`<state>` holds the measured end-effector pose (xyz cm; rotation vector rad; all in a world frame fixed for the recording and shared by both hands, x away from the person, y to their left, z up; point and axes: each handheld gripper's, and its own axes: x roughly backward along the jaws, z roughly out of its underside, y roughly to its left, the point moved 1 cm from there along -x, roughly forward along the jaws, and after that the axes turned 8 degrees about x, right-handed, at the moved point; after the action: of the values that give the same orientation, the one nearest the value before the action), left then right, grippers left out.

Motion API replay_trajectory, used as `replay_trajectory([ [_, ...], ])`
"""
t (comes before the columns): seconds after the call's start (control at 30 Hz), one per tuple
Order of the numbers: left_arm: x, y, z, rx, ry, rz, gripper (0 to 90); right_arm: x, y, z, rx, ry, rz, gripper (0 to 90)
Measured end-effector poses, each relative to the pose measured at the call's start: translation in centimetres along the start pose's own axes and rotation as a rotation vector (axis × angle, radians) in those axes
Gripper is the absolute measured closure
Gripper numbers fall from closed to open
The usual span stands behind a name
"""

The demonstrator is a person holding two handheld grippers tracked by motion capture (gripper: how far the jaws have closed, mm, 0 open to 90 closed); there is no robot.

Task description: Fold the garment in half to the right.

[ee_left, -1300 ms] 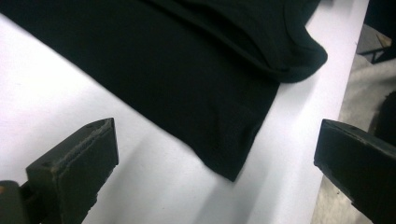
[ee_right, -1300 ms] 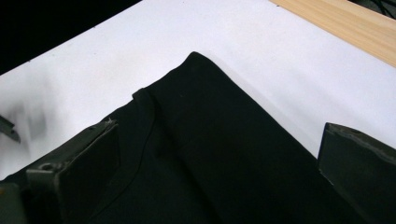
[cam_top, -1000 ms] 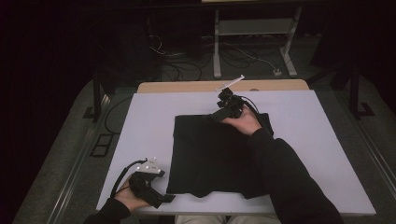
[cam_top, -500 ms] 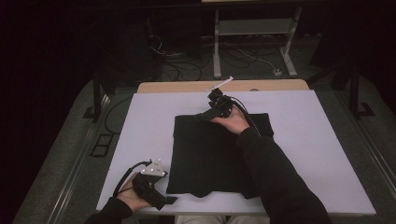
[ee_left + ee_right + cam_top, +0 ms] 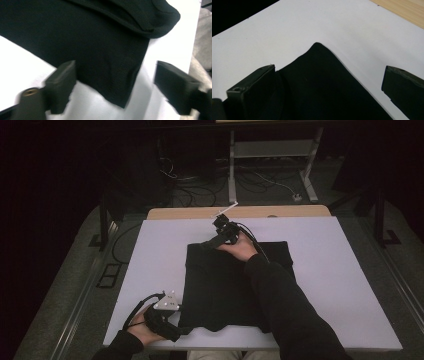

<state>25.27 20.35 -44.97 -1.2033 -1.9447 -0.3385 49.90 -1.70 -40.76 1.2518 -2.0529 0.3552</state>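
Observation:
A black cloth (image 5: 225, 285) lies flat in the middle of the white table (image 5: 340, 270). My left gripper (image 5: 179, 331) sits at the cloth's near left corner. In the left gripper view that corner (image 5: 100, 37) lies between the jaws of the left gripper (image 5: 115, 75); they have just been closing but stand apart from the fabric. My right gripper (image 5: 206, 245) is at the cloth's far left corner, reached across by a dark sleeve. In the right gripper view the right gripper (image 5: 329, 72) is open, with the pointed cloth corner (image 5: 319, 87) between its jaws.
A wooden strip (image 5: 250, 212) borders the table's far edge and shows as a wooden band (image 5: 402, 10) in the right gripper view. Bare white table lies to the left and right of the cloth. Beyond the table are a dark floor, cables and a metal frame (image 5: 270, 150).
My right gripper has slid left along the cloth's far edge to its far left corner. The left hand has stayed at the near left corner.

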Motion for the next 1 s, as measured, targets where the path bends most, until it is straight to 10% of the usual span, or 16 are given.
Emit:
replay_trajectory([
  [0.5,-0.2,-0.3,-0.5,-0.019,-0.004,-0.055,67.2,-2.0,0.4,-1.2,0.017,0.021,-0.013,0.0],
  [0.8,-0.5,-0.2,-1.2,-0.048,0.016,-0.052,80.9,-3.5,0.5,-1.7,0.023,0.036,-0.02,0.0],
  [1.0,-0.7,0.3,-1.7,0.003,0.022,-0.012,82.6,-4.8,0.5,-2.0,0.025,0.056,-0.027,0.0],
])
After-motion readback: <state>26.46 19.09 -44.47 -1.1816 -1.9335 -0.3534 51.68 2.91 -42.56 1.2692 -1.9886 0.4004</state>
